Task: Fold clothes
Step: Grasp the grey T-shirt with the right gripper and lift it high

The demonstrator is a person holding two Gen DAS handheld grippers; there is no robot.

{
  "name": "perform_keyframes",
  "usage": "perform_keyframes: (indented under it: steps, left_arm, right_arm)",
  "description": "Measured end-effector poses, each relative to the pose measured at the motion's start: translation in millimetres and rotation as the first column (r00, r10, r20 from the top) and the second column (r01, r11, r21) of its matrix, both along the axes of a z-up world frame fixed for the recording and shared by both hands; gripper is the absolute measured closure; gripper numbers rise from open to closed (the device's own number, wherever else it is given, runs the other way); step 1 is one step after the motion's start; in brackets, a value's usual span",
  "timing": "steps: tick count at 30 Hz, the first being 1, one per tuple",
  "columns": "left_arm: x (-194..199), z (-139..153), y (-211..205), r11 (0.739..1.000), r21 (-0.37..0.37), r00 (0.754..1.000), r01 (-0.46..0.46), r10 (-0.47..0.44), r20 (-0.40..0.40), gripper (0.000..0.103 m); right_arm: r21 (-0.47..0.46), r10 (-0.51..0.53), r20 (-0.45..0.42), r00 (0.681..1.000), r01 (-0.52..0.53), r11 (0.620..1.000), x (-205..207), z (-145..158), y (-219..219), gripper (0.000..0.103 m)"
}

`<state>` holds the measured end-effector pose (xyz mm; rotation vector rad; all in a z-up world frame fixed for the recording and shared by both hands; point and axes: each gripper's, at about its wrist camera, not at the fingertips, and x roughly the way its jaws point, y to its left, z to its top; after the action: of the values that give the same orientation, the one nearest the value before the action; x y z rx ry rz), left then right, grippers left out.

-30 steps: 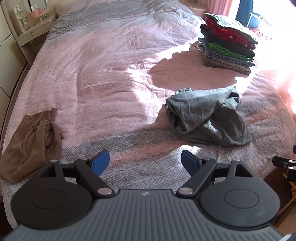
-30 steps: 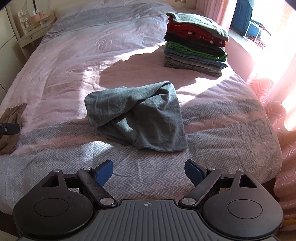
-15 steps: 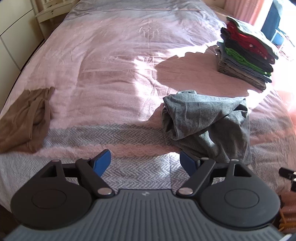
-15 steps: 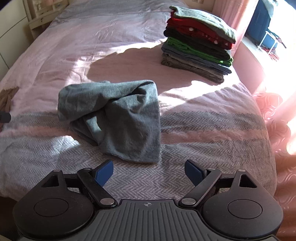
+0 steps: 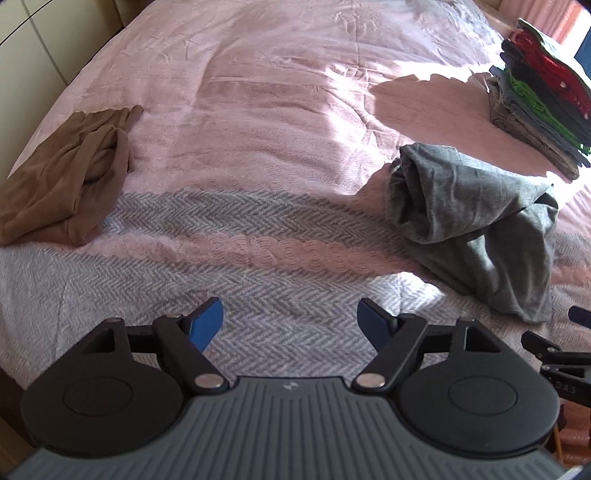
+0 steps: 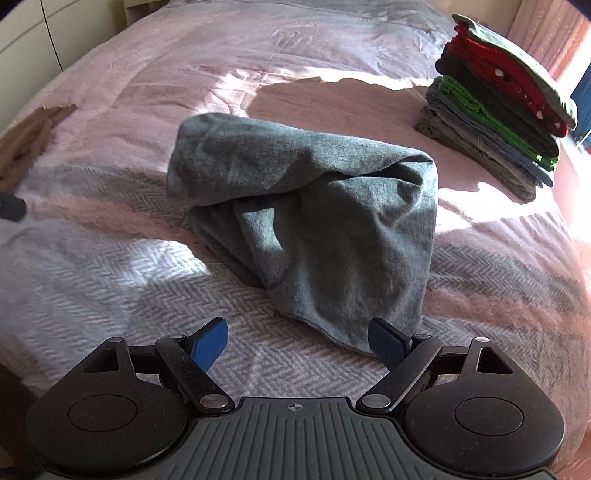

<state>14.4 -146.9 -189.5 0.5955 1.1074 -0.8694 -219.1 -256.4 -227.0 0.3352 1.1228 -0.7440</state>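
Note:
A crumpled grey garment point(image 6: 314, 221) lies on the pink and grey bedspread point(image 6: 110, 258); it also shows at the right in the left wrist view point(image 5: 472, 221). My right gripper point(image 6: 297, 341) is open and empty, just short of the garment's near hem. My left gripper point(image 5: 291, 325) is open and empty over the bedspread point(image 5: 258, 266), left of the garment. A crumpled brown garment point(image 5: 66, 173) lies at the left edge of the bed, and its tip shows in the right wrist view point(image 6: 26, 140).
A stack of folded clothes point(image 6: 498, 107) in grey, red, dark and green stands at the back right of the bed; it also shows in the left wrist view point(image 5: 539, 99). Cream cabinet fronts point(image 5: 37, 40) run along the left. Pink curtains point(image 6: 546, 33) hang at the right.
Both grippers have moved forward and lower toward the bed. The grey garment has grown larger in the right wrist view. Both grippers stayed open.

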Motion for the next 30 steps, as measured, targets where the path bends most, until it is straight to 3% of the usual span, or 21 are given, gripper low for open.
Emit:
perform_keyframes:
  steps: [2,3,5,7,8,9,10,12,13,14,16,19,22,30]
  left_arm:
    - [4,-5,-5,1.0,0.006,1.0,0.031,-0.031,0.005,0.027]
    - [6,-7,-8,0.999,0.006,0.999,0.045,-0.045,0.005,0.027]
    - [8,-12,-14,0.998,0.008,0.998,0.065,-0.065,-0.004,0.027]
    - [10,-18,-19,0.996,0.012,0.996,0.083,-0.083,-0.013,0.027]
    - [10,-20,-21,0.996,0.016,0.996,0.092,-0.092,-0.015,0.027]
    - [9,-21,-23,0.995,0.016,0.995,0.102,-0.101,-0.017,0.028]
    - [8,-21,-25,0.994,0.014,0.994,0.111,-0.111,-0.018,0.029]
    - [6,-19,-28,0.991,0.006,0.991,0.131,-0.13,-0.018,0.029]
    - [6,-17,-29,0.991,0.001,0.991,0.136,-0.136,-0.014,0.029]
    - [6,-14,-31,0.99,-0.002,0.99,0.138,-0.138,-0.01,0.03]
    - [6,-9,-35,0.991,-0.013,0.991,0.135,-0.135,-0.006,0.031]
    - [6,3,-41,0.991,-0.045,0.992,0.127,-0.127,0.006,0.031]
    - [3,19,-48,0.989,-0.088,0.993,0.116,-0.116,0.014,0.031]
    - [5,63,-46,0.978,-0.198,0.997,0.071,-0.065,0.04,0.031]
  right_arm:
    - [-0.069,0.054,-0.078,0.995,-0.059,0.996,2,-17,2,0.022]
    - [-0.102,0.081,-0.121,0.989,-0.094,0.99,3,-26,3,0.034]
    - [-0.171,0.156,-0.218,0.963,-0.195,0.966,4,-47,4,0.043]
    - [-0.197,0.251,-0.288,0.924,-0.314,0.929,5,-70,5,0.044]
    - [-0.205,0.294,-0.316,0.902,-0.367,0.907,5,-79,5,0.064]
    - [-0.204,0.325,-0.308,0.894,-0.396,0.895,6,-78,3,0.103]
    - [-0.205,0.348,-0.286,0.893,-0.411,0.888,6,-74,-1,0.103]
    - [-0.213,0.278,-0.088,0.957,-0.291,0.933,-1,-33,-20,0.103]
    - [-0.202,0.208,0.034,0.978,-0.197,0.959,-7,-3,-34,0.103]
    - [-0.192,0.148,0.148,0.978,-0.119,0.974,-16,26,-46,0.103]
    - [-0.174,0.06,0.346,0.936,0.001,0.985,-35,80,-66,0.103]
    - [-0.17,0.011,0.514,0.857,0.09,0.981,-60,146,-91,0.103]
    - [-0.184,0.031,0.604,0.796,0.102,0.978,-68,197,-107,0.103]
    - [-0.269,0.236,0.728,0.644,-0.048,0.962,-30,300,-105,0.103]
